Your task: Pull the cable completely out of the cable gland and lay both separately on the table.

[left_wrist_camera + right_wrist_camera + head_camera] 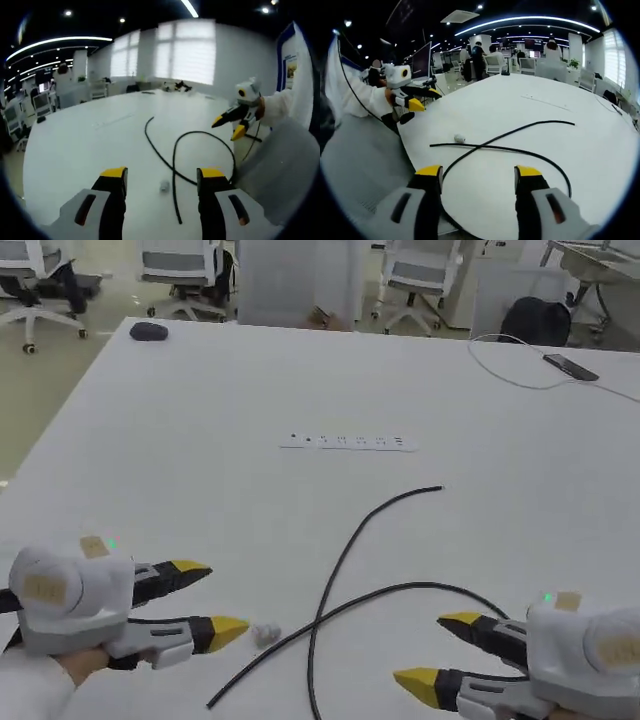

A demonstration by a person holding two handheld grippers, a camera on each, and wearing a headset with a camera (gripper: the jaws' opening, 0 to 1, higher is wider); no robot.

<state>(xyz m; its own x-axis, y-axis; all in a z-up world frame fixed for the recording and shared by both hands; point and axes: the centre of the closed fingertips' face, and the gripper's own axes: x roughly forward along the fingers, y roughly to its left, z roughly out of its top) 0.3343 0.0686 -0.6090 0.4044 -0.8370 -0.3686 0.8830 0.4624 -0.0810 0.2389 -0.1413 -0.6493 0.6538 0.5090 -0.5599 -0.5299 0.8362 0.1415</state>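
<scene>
Left gripper (225,597) and right gripper (420,648) stand open, empty, at the tabletop's near edge. Cable (322,615) lies looped there, cable gland (265,635) just beside it, apparently detached. Task judged complete.

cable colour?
Black cable, clearest in the head view against the white table.

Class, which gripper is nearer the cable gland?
The left gripper: the cable gland lies just beside its jaw tip; the right gripper sits beyond the black cable.
</scene>
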